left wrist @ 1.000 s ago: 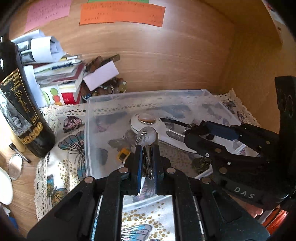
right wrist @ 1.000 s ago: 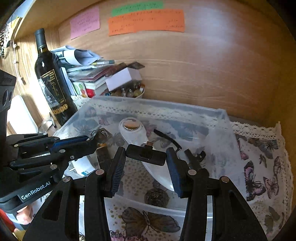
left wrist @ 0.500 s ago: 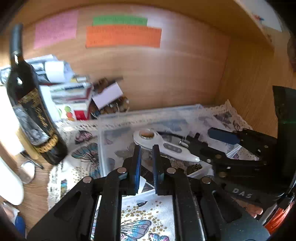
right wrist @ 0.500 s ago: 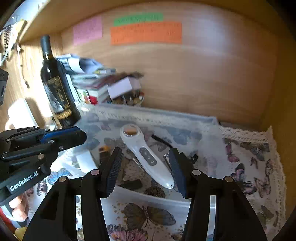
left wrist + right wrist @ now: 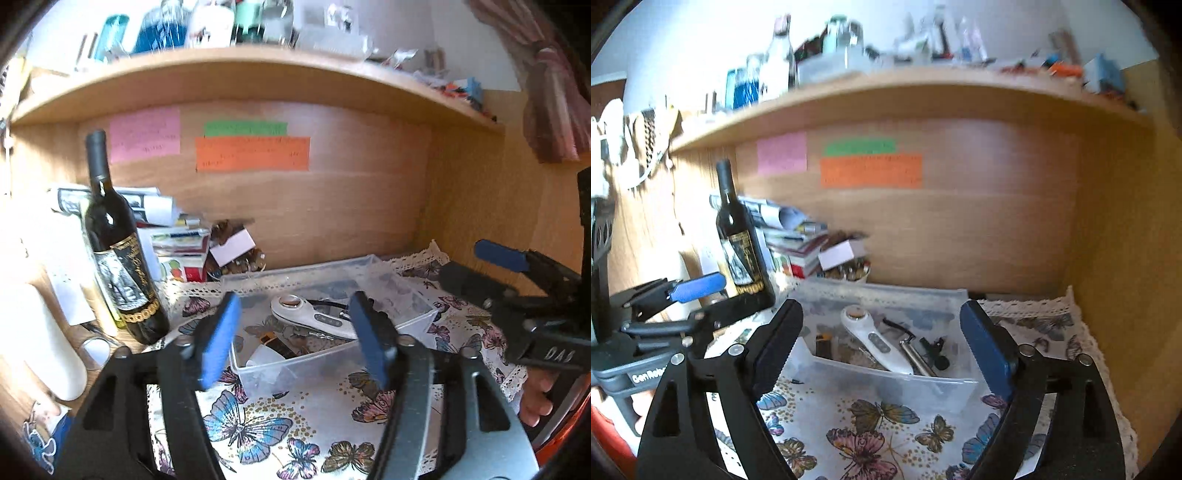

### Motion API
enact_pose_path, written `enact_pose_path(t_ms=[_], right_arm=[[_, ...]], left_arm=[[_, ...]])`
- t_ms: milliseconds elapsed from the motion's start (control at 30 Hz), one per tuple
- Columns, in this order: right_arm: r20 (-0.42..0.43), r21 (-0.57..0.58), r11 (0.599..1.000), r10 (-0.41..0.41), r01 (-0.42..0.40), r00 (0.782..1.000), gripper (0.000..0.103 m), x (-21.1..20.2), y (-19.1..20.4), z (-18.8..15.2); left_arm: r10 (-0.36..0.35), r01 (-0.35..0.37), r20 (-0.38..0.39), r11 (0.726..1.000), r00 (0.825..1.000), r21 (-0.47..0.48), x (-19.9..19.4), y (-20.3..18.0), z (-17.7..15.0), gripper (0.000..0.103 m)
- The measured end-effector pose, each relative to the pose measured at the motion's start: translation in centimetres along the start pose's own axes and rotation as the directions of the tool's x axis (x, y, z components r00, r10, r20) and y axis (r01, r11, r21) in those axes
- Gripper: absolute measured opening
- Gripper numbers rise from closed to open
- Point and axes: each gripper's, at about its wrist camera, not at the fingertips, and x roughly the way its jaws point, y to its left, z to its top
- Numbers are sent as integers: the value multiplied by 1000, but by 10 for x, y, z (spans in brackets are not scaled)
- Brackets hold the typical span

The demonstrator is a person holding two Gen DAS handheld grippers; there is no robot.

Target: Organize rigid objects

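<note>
A clear plastic bin [image 5: 417, 325] [image 5: 886, 384] stands on a butterfly-print cloth [image 5: 266, 428] [image 5: 871, 435]. In it lie a white handheld device [image 5: 310, 317] [image 5: 875, 343], a metal rod [image 5: 916, 358], a black clip [image 5: 938, 354] and other small items. My left gripper [image 5: 295, 343] is open and empty, held back from and above the bin's near wall; it also shows at the left of the right wrist view [image 5: 701, 295]. My right gripper [image 5: 882, 350] is open and empty in front of the bin; it shows at the right of the left wrist view [image 5: 509, 266].
A dark wine bottle [image 5: 118, 258] [image 5: 742, 243] stands left of the bin, with a stack of books and papers [image 5: 173, 240] [image 5: 790, 236] behind it. Wooden back and right side walls close the nook. A cluttered shelf [image 5: 258, 70] runs overhead. A white cylinder [image 5: 48, 343] stands at far left.
Both grippers pulled back and up from the bin. The left let go of the keys and opened wide. The right dropped the small black item and opened wider.
</note>
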Motion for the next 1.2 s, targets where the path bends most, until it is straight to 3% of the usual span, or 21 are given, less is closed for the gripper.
enact_pose_path(t_ms=[33, 100, 200, 500, 1200], right_arm=[[12, 4, 1000, -5, 5, 1000, 91, -4, -1, 0], [45, 8, 1000, -25, 25, 999, 101, -15, -1, -1], [81, 5, 999, -41, 41, 996, 103, -28, 0, -2], [98, 8, 1000, -25, 25, 995, 103, -45, 6, -4], [102, 11, 1000, -26, 25, 994, 103, -46, 9, -4]], left_arm=[[8, -8, 12, 1000, 1000, 1, -6, -1, -1, 72], [30, -30, 38, 1000, 999, 1, -16, -3, -2, 88], [61, -62, 75, 998, 995, 1, -29, -5, -3, 97], [70, -69, 103, 998, 992, -14, -49, -5, -4, 101], [51, -50, 112, 999, 992, -14, -50, -10, -3, 101]])
